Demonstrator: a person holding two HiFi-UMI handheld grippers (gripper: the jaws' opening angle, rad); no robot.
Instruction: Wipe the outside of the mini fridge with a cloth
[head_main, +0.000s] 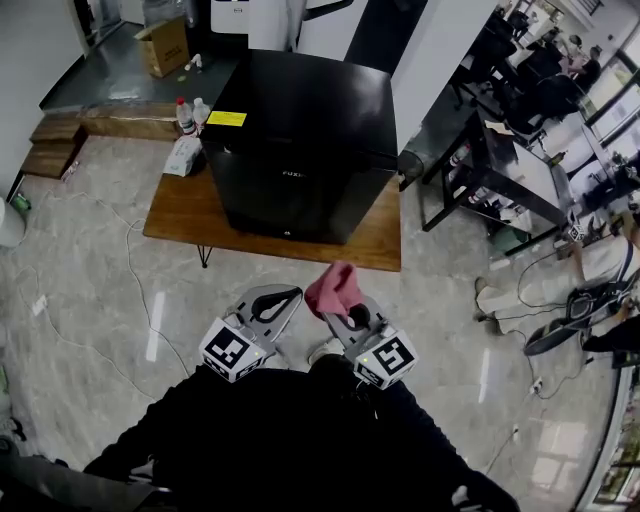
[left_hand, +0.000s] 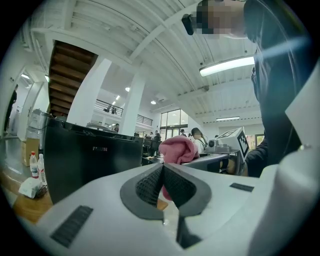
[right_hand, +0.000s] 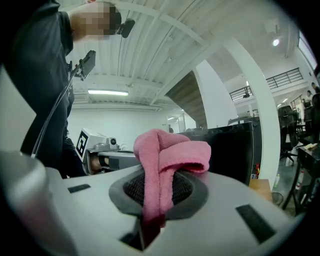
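The black mini fridge stands on a low wooden table, with a yellow label on its top; it also shows in the left gripper view and the right gripper view. My right gripper is shut on a pink cloth, which bunches up above the jaws. My left gripper is shut with nothing between its pads. Both grippers hang close to my body, short of the table's front edge. The cloth shows to the left gripper's right.
Two bottles and a white packet sit on the table left of the fridge. A cardboard box stands at the back. A cable trails over the floor on the left. Desks and chairs fill the right side.
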